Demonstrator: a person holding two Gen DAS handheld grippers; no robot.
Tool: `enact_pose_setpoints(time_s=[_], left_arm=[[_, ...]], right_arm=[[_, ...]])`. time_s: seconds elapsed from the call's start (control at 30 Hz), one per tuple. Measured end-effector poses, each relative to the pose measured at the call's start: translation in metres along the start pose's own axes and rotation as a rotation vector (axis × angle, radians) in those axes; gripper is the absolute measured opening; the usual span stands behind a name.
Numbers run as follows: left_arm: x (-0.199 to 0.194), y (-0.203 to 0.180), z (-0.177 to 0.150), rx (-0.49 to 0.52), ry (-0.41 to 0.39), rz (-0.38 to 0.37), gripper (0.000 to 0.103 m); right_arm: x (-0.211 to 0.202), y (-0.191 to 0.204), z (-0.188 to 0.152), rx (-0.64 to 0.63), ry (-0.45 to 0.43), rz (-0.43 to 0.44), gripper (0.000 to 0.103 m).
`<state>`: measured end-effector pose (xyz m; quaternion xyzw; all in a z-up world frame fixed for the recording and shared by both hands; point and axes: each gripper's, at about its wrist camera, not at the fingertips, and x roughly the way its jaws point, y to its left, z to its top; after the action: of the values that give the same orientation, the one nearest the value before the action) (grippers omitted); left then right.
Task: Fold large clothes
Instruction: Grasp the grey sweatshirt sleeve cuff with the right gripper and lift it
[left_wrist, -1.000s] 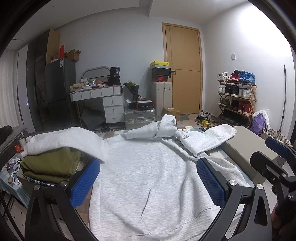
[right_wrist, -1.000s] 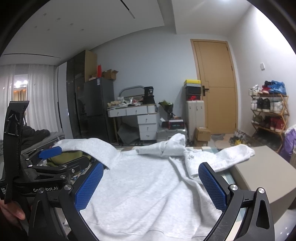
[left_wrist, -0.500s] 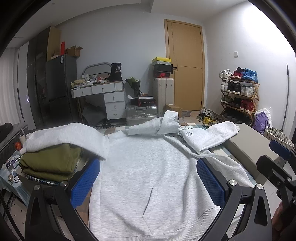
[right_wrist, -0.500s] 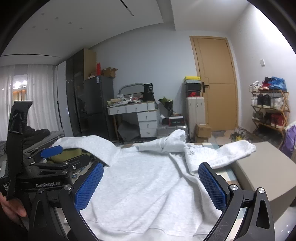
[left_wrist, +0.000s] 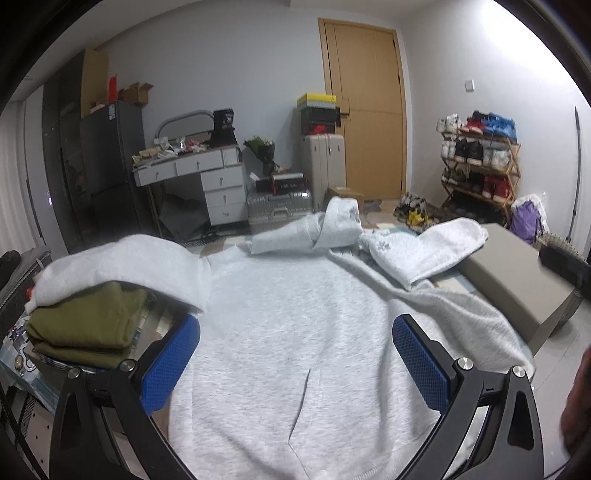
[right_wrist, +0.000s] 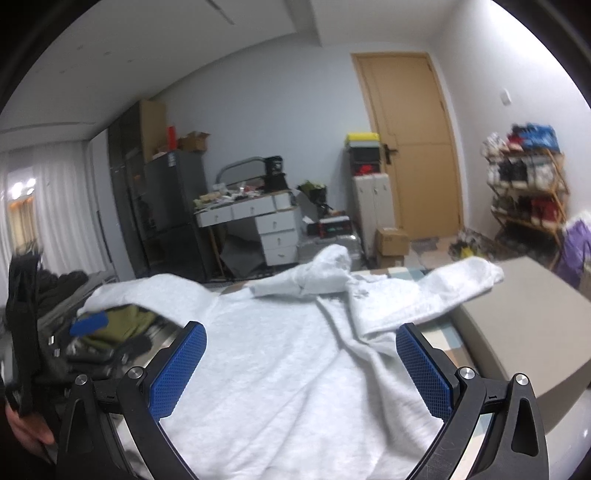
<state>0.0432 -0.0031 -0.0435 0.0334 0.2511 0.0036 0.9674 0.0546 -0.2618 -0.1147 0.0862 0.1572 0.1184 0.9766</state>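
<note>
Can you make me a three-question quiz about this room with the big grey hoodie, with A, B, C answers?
1. Where does the hoodie's left sleeve lie?
A. on the folded green clothes
B. on the shoe rack
C. on the floor

2. What colour are the pads on the left gripper?
A. red
B. blue
C. yellow

3. How do the right gripper's jaws stand?
A. shut on the hood
B. shut on a sleeve
C. open, holding nothing

Answers:
1. A, the sleeve drapes over the green clothes beside the hoodie.
2. B, both pads are blue with a dotted texture.
3. C, the two fingers stand wide apart with the hoodie lying flat beyond them.
</note>
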Motion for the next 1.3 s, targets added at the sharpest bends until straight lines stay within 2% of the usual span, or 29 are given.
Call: enact_pose_setpoints(time_s=[0.2, 0.37, 0.5, 0.53, 0.6, 0.63, 0.73, 0.87, 0.9, 0.93, 0.97, 1.0, 1.03, 1.13, 1.3], left_arm=[[0.053, 0.005, -0.006, -0.018, 0.096, -0.017, 0.102], [0.086, 0.009, -0.01, -0.026, 0.174, 0.012, 0.102], [0.105, 0.009, -0.013, -0.024, 0.236, 0.028, 0.102], [0.109, 0.007, -0.012, -0.019, 0.248, 0.036, 0.102], [0.114, 0.006, -0.013, -0.012, 0.266, 0.047, 0.102], [0.117, 0.006, -0.012, -0.01, 0.274, 0.049, 0.102], [0.125, 0.005, -0.013, -0.006, 0.294, 0.054, 0.102], [0.129, -0.002, -0.017, 0.021, 0.317, 0.058, 0.102], [0.128, -0.005, -0.019, 0.03, 0.324, 0.058, 0.102], [0.13, -0.005, -0.018, 0.033, 0.327, 0.06, 0.102], [0.129, -0.007, -0.018, 0.035, 0.33, 0.063, 0.102], [0.126, -0.009, -0.019, 0.036, 0.334, 0.061, 0.102], [0.13, -0.009, -0.017, 0.035, 0.337, 0.059, 0.102], [0.127, -0.013, -0.016, 0.044, 0.336, 0.061, 0.102], [0.119, -0.008, -0.005, 0.045, 0.297, 0.066, 0.102]], right_arm=[[0.06, -0.08, 0.018, 0.099, 0.099, -0.139, 0.103], [0.123, -0.167, 0.033, 0.214, 0.201, -0.222, 0.103], [0.173, -0.249, 0.041, 0.392, 0.276, -0.284, 0.103], [0.185, -0.271, 0.042, 0.444, 0.298, -0.294, 0.102], [0.206, -0.304, 0.044, 0.51, 0.325, -0.295, 0.091], [0.215, -0.319, 0.045, 0.524, 0.333, -0.333, 0.087], [0.239, -0.339, 0.052, 0.451, 0.359, -0.432, 0.084], [0.267, -0.352, 0.052, 0.417, 0.41, -0.46, 0.074], [0.274, -0.353, 0.05, 0.422, 0.424, -0.44, 0.064], [0.279, -0.352, 0.049, 0.413, 0.434, -0.44, 0.058], [0.282, -0.347, 0.051, 0.374, 0.432, -0.466, 0.053], [0.285, -0.346, 0.051, 0.353, 0.435, -0.468, 0.041], [0.288, -0.344, 0.052, 0.335, 0.443, -0.48, 0.034], [0.292, -0.349, 0.059, 0.327, 0.421, -0.477, 0.02], [0.262, -0.34, 0.088, 0.24, 0.307, -0.566, 0.017]])
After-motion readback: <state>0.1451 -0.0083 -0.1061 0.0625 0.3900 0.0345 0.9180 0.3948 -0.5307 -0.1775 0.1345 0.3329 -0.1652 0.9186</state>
